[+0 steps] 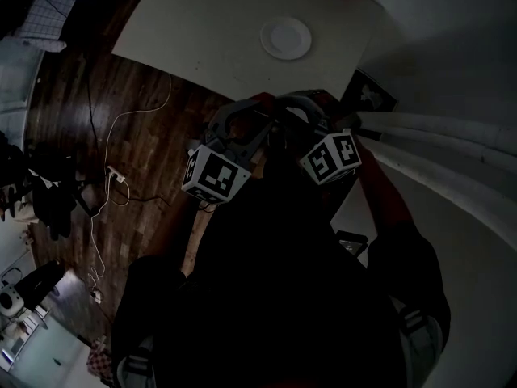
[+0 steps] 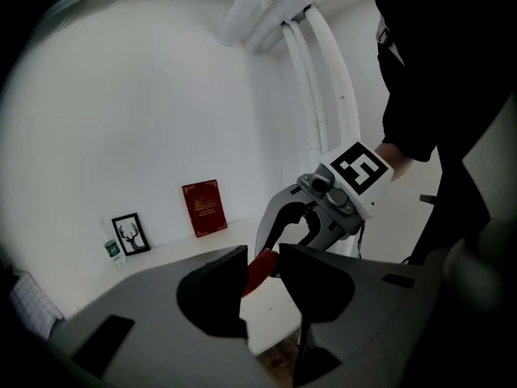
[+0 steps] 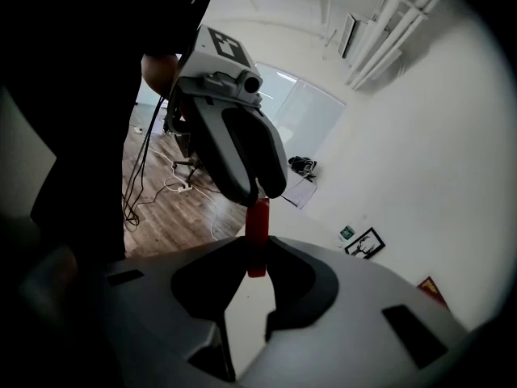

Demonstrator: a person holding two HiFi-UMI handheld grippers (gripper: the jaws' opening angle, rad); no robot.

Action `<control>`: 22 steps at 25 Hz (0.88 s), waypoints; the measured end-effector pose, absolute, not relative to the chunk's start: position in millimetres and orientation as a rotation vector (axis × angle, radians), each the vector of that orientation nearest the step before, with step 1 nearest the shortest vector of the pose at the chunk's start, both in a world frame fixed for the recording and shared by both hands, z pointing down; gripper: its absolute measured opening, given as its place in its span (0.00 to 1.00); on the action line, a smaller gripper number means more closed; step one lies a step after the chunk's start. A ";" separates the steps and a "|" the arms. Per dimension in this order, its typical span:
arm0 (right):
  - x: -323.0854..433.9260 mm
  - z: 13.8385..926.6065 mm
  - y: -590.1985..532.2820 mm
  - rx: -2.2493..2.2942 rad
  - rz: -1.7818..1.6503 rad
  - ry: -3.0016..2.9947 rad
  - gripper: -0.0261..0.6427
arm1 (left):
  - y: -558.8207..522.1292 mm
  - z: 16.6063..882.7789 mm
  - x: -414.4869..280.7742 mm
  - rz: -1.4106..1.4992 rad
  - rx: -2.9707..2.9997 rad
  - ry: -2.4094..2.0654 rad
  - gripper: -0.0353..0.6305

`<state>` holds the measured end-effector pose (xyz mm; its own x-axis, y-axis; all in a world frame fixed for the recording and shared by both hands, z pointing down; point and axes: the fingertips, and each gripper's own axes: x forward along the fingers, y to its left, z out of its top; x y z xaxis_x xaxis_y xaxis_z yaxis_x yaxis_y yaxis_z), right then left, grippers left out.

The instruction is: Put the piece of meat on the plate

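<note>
A red strip of meat hangs in the air between my two grippers, which face each other tip to tip. My right gripper is shut on its lower end. My left gripper stands open around the other end, and its grey fingers show just above the strip in the right gripper view. In the head view both grippers are held close to the person's body, the left gripper beside the right gripper. The white plate lies empty on the white table, farther ahead.
A framed deer picture, a red book and a small bottle stand at the table's back against the wall. White pipes run up that wall. Cables trail over the dark wooden floor to the left.
</note>
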<state>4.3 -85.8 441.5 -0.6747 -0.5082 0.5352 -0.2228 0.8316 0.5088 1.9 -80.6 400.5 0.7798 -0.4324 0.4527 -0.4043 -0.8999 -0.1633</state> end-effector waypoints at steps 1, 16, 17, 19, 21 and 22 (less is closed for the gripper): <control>6.3 442.3 -86.3 0.539 -0.536 -2.304 0.17 | -82.2 400.3 -1.5 -0.756 -2.907 0.729 0.23; 52.4 474.6 -109.7 0.748 -0.445 -2.005 0.17 | -87.6 457.4 -58.2 -0.758 -3.070 1.354 0.06; 55.9 479.1 -111.7 0.749 -0.457 -1.973 0.17 | -87.0 463.8 -58.1 -0.761 -3.079 1.394 0.06; 61.7 486.7 -115.3 0.745 -0.464 -1.933 0.17 | -86.4 472.3 -56.2 -0.771 -3.083 1.454 0.06; 65.5 490.9 -119.3 0.741 -0.449 -1.913 0.17 | -86.2 475.5 -53.9 -0.786 -3.077 1.487 0.06; 66.8 492.1 -122.0 0.739 -0.444 -1.905 0.17 | -86.1 476.3 -52.8 -0.791 -3.078 1.498 0.06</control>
<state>66.8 -122.0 492.1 -0.3104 -0.6662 0.6781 -0.2974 0.7456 0.5964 -52.8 -86.1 476.3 0.5510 -0.6395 0.5361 -0.8032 -0.5806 0.1330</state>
